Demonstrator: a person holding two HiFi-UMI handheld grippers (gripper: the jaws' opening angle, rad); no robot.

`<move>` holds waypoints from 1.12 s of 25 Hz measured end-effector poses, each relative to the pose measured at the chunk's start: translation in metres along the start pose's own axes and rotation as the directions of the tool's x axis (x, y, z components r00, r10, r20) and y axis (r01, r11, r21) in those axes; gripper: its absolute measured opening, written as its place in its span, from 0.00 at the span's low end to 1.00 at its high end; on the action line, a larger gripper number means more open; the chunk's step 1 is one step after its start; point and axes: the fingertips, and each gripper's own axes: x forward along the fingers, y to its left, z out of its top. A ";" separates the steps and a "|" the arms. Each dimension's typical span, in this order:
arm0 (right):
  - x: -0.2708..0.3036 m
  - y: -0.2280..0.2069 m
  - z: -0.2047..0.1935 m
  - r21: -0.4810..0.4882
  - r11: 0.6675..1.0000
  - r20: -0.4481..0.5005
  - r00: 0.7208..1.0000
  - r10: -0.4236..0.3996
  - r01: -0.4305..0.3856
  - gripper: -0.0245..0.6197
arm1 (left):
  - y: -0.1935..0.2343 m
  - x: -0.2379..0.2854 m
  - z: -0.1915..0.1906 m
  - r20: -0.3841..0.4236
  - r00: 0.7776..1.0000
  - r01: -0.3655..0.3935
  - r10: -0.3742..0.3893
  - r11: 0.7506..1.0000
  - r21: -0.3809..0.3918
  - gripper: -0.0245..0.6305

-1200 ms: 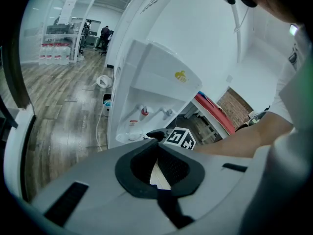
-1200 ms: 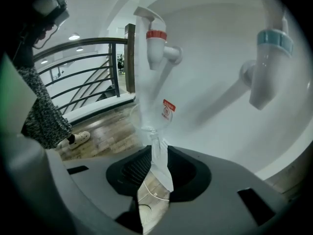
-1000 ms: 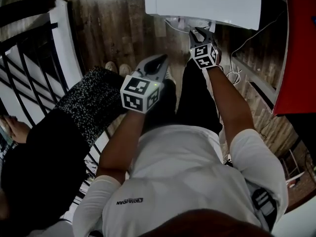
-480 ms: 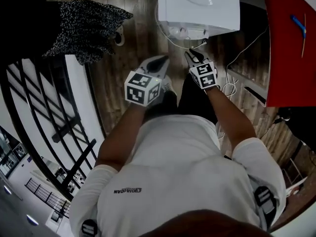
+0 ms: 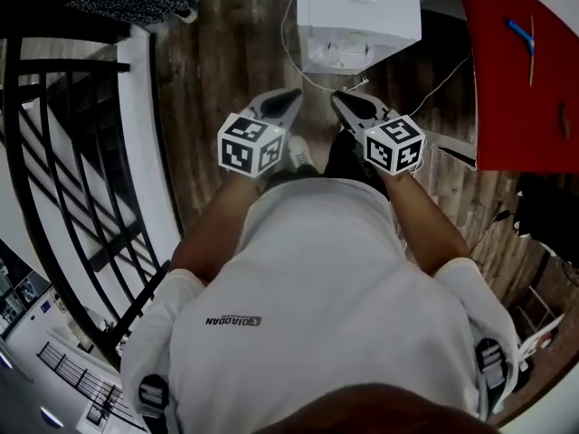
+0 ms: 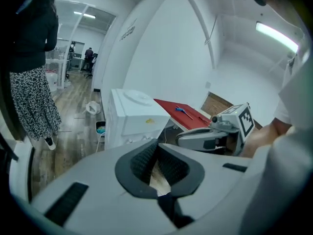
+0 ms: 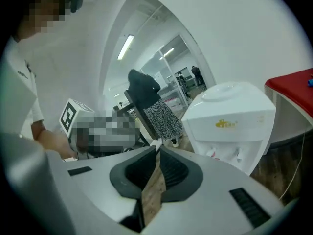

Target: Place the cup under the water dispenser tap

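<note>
Both grippers are held up in front of the person's chest, well short of the water dispenser (image 5: 359, 16). Left gripper (image 5: 296, 92): fingers drawn together at the tips, nothing between them, only floor showing through the slit. Right gripper (image 5: 336, 97): same, fingers together and empty.

The cup is in neither gripper and can't be clearly picked out in any view. In the head view, pale shapes in the tap recess (image 5: 337, 54) could be the cup or just the taps, too small to tell. The right gripper view shows the taps (image 7: 225, 154) but no obvious cup below them.

Step, as a judgement: either placement is done and the hands are clear of it, or the cup hasn't been fetched. The next move calls for confirming the cup sits under a tap.

Writing: a yellow logo on the dispenser front (image 7: 228, 124), unreadable. Small print on the shirt, not legible. Black-and-white square markers on both gripper cubes. A red counter (image 5: 516, 70) stands to the right.
</note>
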 end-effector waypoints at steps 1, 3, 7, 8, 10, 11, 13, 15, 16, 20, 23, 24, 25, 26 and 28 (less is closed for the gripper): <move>-0.009 0.009 0.005 -0.004 1.000 0.011 1.000 0.003 -0.003 0.10 | -0.006 -0.006 0.000 0.005 1.000 0.003 -0.003 1.000 0.003 0.03; -0.028 0.023 0.011 0.015 1.000 0.031 1.000 0.003 -0.003 0.08 | -0.022 -0.019 -0.001 0.016 1.000 0.011 -0.011 1.000 0.009 0.03; -0.066 0.048 0.028 0.090 0.996 0.108 0.994 0.003 -0.013 0.08 | -0.058 -0.039 -0.001 0.031 0.998 0.056 -0.059 0.994 0.089 0.03; -0.074 0.054 0.034 0.089 0.996 0.133 0.991 0.004 -0.016 0.08 | -0.065 -0.043 0.000 0.029 0.997 0.067 -0.071 0.990 0.126 0.03; -0.083 0.064 0.044 0.068 0.997 0.166 0.986 0.007 -0.019 0.08 | -0.073 -0.049 0.004 0.032 0.995 0.083 -0.091 0.980 0.179 0.03; -0.084 0.068 0.047 0.061 0.998 0.179 0.984 0.014 -0.025 0.08 | -0.073 -0.053 0.008 0.040 0.994 0.092 -0.101 0.978 0.188 0.03; -0.084 0.080 0.058 0.044 0.998 0.224 0.974 0.042 -0.053 0.08 | -0.069 -0.059 0.014 0.057 0.991 0.108 -0.120 0.977 0.182 0.03; -0.090 0.098 0.077 -0.008 0.994 0.316 0.943 0.107 -0.110 0.08 | -0.067 -0.063 0.021 0.070 0.989 0.121 -0.134 0.978 0.167 0.03; -0.096 0.109 0.088 -0.042 0.989 0.363 0.920 0.150 -0.144 0.08 | -0.067 -0.063 0.024 0.075 0.987 0.127 -0.140 0.979 0.161 0.03; -0.099 0.130 0.099 -0.162 0.973 0.353 0.912 0.210 -0.162 0.07 | -0.071 -0.065 0.038 0.109 0.983 0.130 -0.149 0.977 0.167 0.03; -0.097 0.130 0.099 -0.209 0.969 0.319 0.927 0.198 -0.135 0.07 | -0.075 -0.072 0.048 0.141 0.980 0.115 -0.142 0.976 0.186 0.03; -0.098 0.128 0.101 -0.214 0.968 0.320 0.928 0.193 -0.128 0.07 | -0.075 -0.073 0.051 0.146 0.980 0.109 -0.138 0.975 0.192 0.03; -0.098 0.127 0.102 -0.216 0.969 0.319 0.929 0.186 -0.120 0.07 | -0.076 -0.075 0.052 0.149 0.980 0.103 -0.134 0.976 0.194 0.03; -0.099 0.124 0.102 -0.215 0.970 0.315 0.933 0.177 -0.111 0.07 | -0.076 -0.076 0.054 0.152 0.980 0.098 -0.129 0.976 0.193 0.03; -0.102 0.114 0.102 -0.207 0.974 0.302 0.941 0.152 -0.091 0.07 | -0.076 -0.075 0.056 0.160 0.980 0.088 -0.117 0.980 0.178 0.03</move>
